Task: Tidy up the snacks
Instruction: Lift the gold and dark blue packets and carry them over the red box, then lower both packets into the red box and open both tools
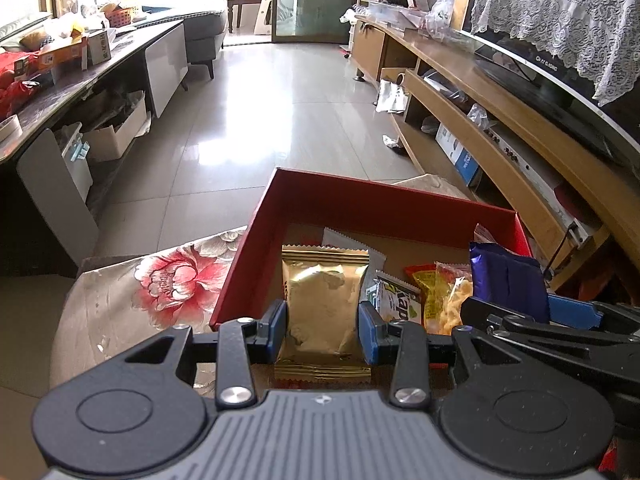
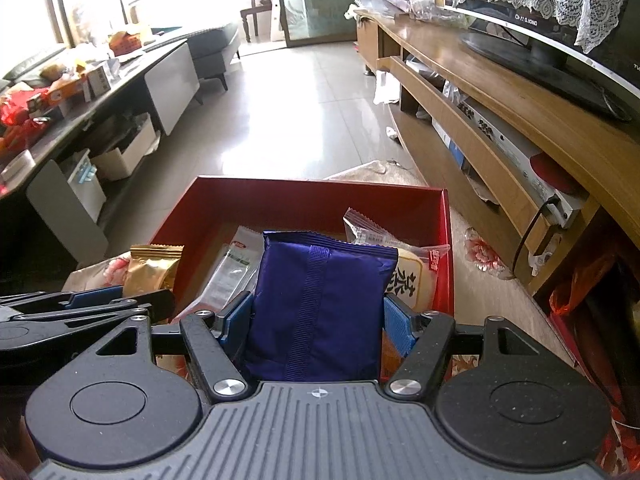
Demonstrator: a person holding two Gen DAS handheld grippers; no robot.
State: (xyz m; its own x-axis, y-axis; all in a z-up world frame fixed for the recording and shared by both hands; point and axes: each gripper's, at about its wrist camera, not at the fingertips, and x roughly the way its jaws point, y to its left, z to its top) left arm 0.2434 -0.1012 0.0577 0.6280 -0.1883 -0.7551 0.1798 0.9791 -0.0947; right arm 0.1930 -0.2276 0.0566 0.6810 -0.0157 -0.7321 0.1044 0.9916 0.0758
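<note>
A gold foil snack packet (image 1: 322, 304) hangs over the near end of the red box (image 1: 256, 248), with my left gripper (image 1: 323, 330) shut on its sides. To its right, my right gripper (image 2: 317, 320) is shut on a purple snack packet (image 2: 320, 300), held upright above the red box (image 2: 304, 196). Each wrist view also shows the other hand's load: the purple packet (image 1: 508, 280) at the right edge, the gold packet (image 2: 150, 270) at the left edge. Several wrapped snacks (image 1: 436, 296) lie inside the box, among them a clear packet (image 2: 234, 268).
The box rests on a flowered cloth (image 1: 160, 292) over a low table. A wooden TV cabinet (image 1: 500, 128) with a television (image 2: 560, 32) runs along the right. A dark cluttered table (image 1: 60, 80) stands at left, with tiled floor (image 1: 260, 120) between.
</note>
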